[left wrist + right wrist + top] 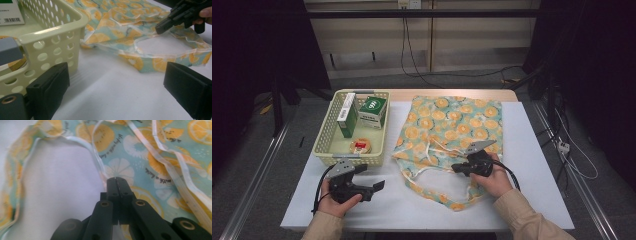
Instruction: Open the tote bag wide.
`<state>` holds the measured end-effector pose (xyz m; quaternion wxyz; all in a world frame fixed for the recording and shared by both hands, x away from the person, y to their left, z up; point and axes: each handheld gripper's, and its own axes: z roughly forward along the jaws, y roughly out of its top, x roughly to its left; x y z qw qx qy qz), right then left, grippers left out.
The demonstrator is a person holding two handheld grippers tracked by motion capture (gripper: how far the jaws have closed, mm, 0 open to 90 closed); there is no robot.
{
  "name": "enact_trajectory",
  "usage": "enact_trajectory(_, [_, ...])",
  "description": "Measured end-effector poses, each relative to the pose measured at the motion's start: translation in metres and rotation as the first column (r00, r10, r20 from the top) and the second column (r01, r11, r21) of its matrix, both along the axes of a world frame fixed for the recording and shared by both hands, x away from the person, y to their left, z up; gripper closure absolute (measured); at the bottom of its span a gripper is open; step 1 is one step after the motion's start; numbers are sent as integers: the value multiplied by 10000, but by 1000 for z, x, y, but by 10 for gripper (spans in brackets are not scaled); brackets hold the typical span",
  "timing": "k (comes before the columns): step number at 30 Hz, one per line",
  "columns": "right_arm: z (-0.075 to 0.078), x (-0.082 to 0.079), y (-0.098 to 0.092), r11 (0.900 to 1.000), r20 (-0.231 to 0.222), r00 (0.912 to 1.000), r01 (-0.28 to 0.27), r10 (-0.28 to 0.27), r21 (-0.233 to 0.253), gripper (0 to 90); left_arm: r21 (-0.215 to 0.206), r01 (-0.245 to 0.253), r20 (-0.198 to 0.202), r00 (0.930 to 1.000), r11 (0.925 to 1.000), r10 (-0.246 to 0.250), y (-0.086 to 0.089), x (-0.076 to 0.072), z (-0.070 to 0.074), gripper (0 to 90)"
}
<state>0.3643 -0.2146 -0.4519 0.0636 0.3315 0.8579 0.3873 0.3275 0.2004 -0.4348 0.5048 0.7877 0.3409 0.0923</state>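
A drawstring bag point(452, 120) printed with orange slices on teal lies flat on the white table, its handle loop point(432, 192) spread toward me. My right gripper point(455, 168) rests at the loop's upper edge. In the right gripper view its jaws point(117, 180) are pressed together, and the bag's point(162, 157) white-edged handle runs in under the tips. My left gripper point(371, 176) sits just in front of the cream basket point(326, 132), jaws wide apart and holding nothing point(117, 85). From there I see the basket's corner point(50, 35), the bag point(120, 22) and the right gripper point(161, 27).
The basket holds a white-and-green box point(347, 115), a green box point(373, 111) and a round tin with a red label point(361, 146). White tabletop point(537, 190) extends to the right of the bag. Cables hang past the table's far and right edges.
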Motion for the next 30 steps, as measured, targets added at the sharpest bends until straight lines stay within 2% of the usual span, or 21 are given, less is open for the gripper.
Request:
enact_trajectory(2, [4,-3,3,9994,-4,9999,-125,126,321,900,43,51,1,10000,10000,-51,0,0,0,65])
enact_trajectory(5, [16,-1,1,9978,212,9998,51,-65,656,900,66,36,27,10000,10000,-37,0,-1,1,65])
enact_trajectory(9, [28,16,-7,9918,477,9953,789,-840,1007,900,40,10,66,10000,10000,-11,0,-1,1,65])
enact_trajectory(13, [34,38,-15,9850,572,9880,1372,-1437,1045,900,22,19,12,10000,10000,-19,0,-1,0,65])
enact_trajectory(15, [33,48,-18,9832,670,9843,1566,-1632,939,900,58,30,45,10000,10000,-30,0,0,0,65])
enact_trajectory(21, [19,71,-26,9708,411,9729,2235,-2277,875,900,22,22,41,10000,10000,-22,1,-1,1,65])
enact_trajectory(26, [5,79,-30,9614,230,9631,2658,-2680,712,900,5,37,17,10000,10000,-37,1,-1,0,65])
enact_trajectory(30, [0,81,-31,9607,289,9609,2742,-2755,423,900,35,50,25,10000,10000,-50,0,0,0,65])
